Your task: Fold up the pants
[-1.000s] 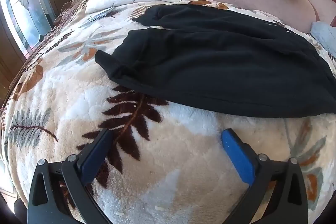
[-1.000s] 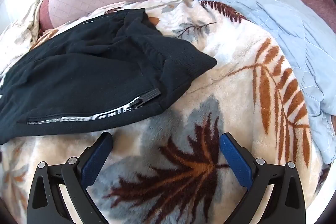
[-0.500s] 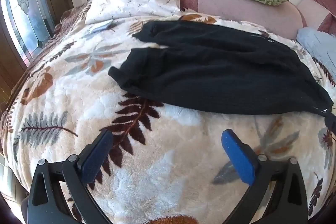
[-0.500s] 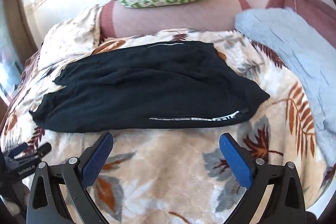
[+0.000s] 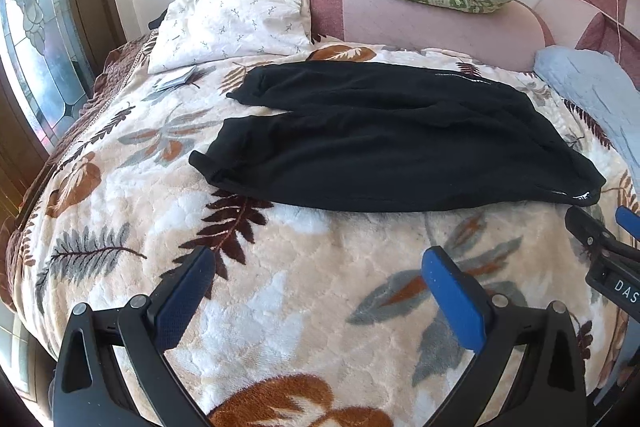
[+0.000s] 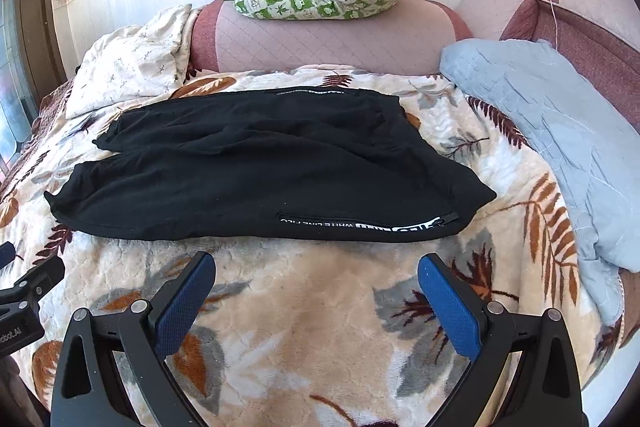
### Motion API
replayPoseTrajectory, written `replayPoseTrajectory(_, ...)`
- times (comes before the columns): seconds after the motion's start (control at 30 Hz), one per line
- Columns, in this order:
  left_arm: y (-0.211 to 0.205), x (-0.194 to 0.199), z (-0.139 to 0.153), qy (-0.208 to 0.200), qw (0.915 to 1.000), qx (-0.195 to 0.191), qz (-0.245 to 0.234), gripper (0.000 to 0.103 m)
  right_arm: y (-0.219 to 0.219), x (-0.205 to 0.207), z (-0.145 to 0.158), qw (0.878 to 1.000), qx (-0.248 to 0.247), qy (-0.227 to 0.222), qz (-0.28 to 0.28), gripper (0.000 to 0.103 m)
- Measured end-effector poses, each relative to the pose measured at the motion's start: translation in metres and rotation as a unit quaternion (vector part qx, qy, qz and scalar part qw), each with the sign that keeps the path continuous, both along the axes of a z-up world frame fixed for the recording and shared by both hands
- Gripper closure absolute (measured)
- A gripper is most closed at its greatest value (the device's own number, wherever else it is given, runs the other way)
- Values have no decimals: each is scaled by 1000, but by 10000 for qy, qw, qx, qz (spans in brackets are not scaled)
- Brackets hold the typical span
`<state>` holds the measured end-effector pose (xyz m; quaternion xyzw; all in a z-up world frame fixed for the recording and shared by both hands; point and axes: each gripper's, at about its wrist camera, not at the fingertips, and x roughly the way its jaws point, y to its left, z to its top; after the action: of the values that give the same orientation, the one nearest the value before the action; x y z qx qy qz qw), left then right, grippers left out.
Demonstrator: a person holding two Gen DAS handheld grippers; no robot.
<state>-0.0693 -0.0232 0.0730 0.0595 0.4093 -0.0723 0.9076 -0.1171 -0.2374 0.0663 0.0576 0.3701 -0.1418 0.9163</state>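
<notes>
Your left tool [image 5: 316, 275] and right tool [image 6: 314, 275] both stand spread wide with nothing between the blue pads, hovering over the leaf-print blanket [image 6: 304, 327] near the bed's front edge. The black pants [image 6: 256, 175] lie flat across the blanket just ahead, legs toward the left, waistband toward the right by the pale blue quilt [image 6: 560, 131]. Lettering along the zip seam looks mirrored; unreadable.
</notes>
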Motion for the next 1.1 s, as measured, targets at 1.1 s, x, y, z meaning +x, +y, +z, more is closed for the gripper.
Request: replayPoseTrajectory(1.1, -3, -4, 7, -155, 9997, -159, 31, 0, 6, 2, -10, 9998, -62, 196, 25, 0)
